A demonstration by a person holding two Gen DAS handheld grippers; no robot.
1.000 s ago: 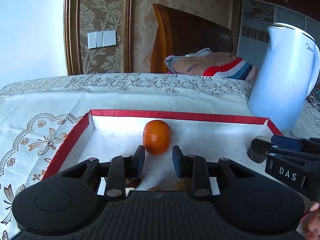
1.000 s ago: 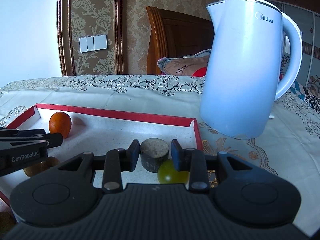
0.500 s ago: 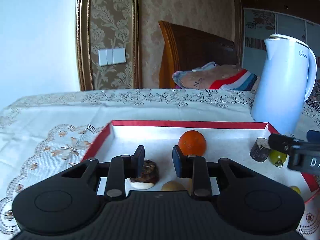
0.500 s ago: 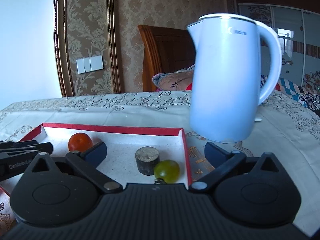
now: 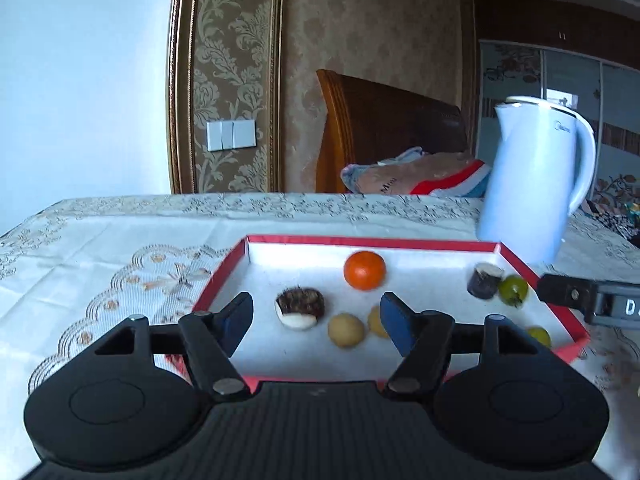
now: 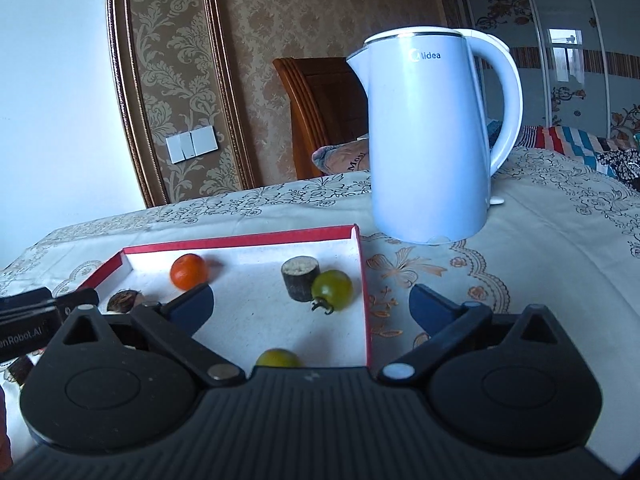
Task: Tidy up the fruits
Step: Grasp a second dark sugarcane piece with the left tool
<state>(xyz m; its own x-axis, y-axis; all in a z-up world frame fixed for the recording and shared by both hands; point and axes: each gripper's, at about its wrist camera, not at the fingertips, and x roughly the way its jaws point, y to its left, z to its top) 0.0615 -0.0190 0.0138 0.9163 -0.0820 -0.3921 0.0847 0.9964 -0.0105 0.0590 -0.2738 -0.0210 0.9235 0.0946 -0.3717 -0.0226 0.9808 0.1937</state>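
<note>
Both grippers, left [image 5: 316,322] and right [image 6: 310,306], spread wide, gripping nothing, above red-rimmed tray [image 5: 372,240]; orange fruit [image 5: 364,270] near far edge.

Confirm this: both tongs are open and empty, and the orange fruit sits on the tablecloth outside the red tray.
Wrong on one point: the orange fruit lies inside the red tray, as the left wrist view shows. Both the left tongs and the right tongs are open and empty.

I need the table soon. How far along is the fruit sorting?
Seven pieces already sit in the red-rimmed tray, among them the orange fruit, the dark stub and the green tomato. Nothing is in hand: the left gripper and right gripper are both open. No fruit shows outside the tray.
</note>
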